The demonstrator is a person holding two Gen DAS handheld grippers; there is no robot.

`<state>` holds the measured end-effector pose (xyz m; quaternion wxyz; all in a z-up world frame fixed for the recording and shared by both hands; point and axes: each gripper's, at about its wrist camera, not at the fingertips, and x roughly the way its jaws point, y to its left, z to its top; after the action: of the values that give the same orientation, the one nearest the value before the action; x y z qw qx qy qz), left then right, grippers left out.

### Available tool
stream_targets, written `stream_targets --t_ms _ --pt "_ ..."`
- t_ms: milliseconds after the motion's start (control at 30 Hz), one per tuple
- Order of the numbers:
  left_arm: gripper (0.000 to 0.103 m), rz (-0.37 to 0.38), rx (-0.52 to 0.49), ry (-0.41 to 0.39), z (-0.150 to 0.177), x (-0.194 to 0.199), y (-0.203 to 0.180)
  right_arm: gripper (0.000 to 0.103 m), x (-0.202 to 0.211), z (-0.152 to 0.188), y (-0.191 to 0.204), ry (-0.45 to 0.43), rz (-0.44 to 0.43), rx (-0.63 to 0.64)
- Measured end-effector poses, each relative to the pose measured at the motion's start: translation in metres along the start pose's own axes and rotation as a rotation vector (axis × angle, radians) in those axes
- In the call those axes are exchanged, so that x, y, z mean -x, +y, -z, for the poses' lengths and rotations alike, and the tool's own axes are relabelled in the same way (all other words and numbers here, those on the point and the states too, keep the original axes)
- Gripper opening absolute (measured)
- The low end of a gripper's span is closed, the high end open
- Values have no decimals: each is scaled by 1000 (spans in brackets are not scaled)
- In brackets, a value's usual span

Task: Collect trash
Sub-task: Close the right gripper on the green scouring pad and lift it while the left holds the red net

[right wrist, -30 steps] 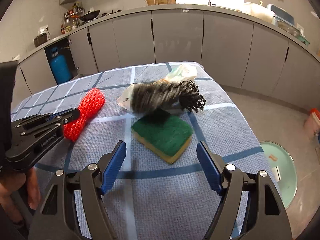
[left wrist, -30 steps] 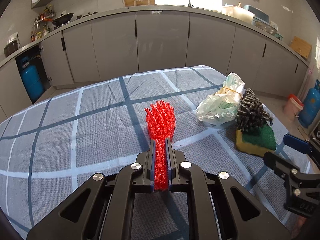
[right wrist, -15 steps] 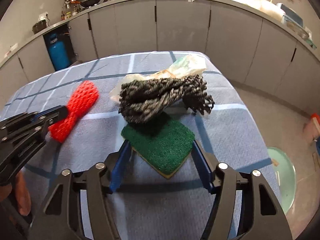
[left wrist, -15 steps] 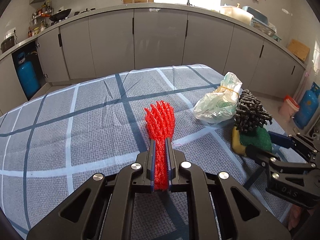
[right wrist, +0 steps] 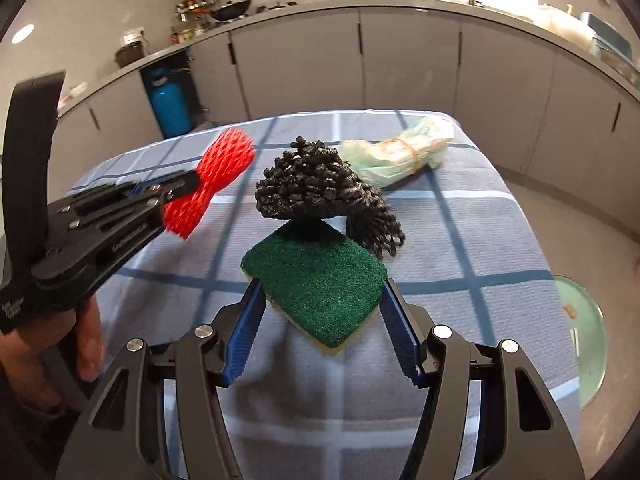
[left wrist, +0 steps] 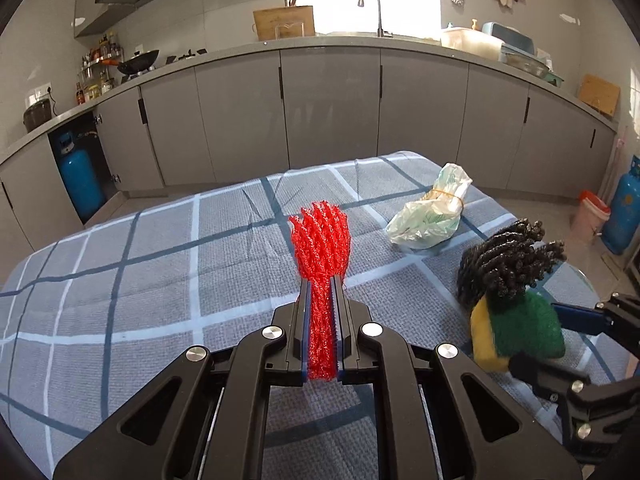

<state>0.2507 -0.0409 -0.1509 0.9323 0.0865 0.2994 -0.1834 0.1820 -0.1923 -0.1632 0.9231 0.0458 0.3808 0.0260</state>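
My left gripper (left wrist: 322, 280) is shut on a red foam net (left wrist: 320, 240) and holds it above the checked tablecloth (left wrist: 160, 280). The right wrist view shows that net (right wrist: 216, 176) at left in the left gripper (right wrist: 188, 184). My right gripper (right wrist: 322, 284) is shut on a green and yellow sponge (right wrist: 316, 276), its blue pads pressing on both sides. A black foam net (right wrist: 316, 188) rides on the sponge's far end. In the left wrist view the sponge (left wrist: 520, 328) and black net (left wrist: 504, 264) hang at right in the right gripper (left wrist: 540, 340).
A tied pale green plastic bag (left wrist: 432, 212) lies on the cloth near the table's far right corner. A round glass lid (right wrist: 580, 320) lies on the floor to the right. Blue gas cylinders (left wrist: 80, 176) (left wrist: 624, 208) and a pink bin (left wrist: 592, 208) stand by grey cabinets.
The right gripper's jaws closed on the sponge and lifted it off the cloth with the black net on top. The left gripper rose a little with the red net.
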Motion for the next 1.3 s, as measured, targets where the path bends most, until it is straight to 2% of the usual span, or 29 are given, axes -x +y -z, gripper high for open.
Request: stream_targets --t_ms 100,167,233,300,600,1000,1300 --pt "10 -16 6 -15 -2 11 4 59 7 1 2 -15 -61 -24" --pt "10 -28 11 -14 -3 16 7 59 15 0 9 -55 -1 30" --pt "10 -37 18 -14 -3 19 10 59 26 -5 12 -94 -35 35" --pt "10 -43 24 -16 -4 22 11 59 37 -10 15 -138 -31 41" --pt "10 -46 24 -34 -9 35 8 59 72 -34 17 -238 -79 42" --pt "10 -31 7 -57 -20 60 -1 60 121 -45 10 -332 -150 -26" --pt "10 -19 -25 -64 -23 70 -16 60 135 -38 -24 -359 -104 -103"
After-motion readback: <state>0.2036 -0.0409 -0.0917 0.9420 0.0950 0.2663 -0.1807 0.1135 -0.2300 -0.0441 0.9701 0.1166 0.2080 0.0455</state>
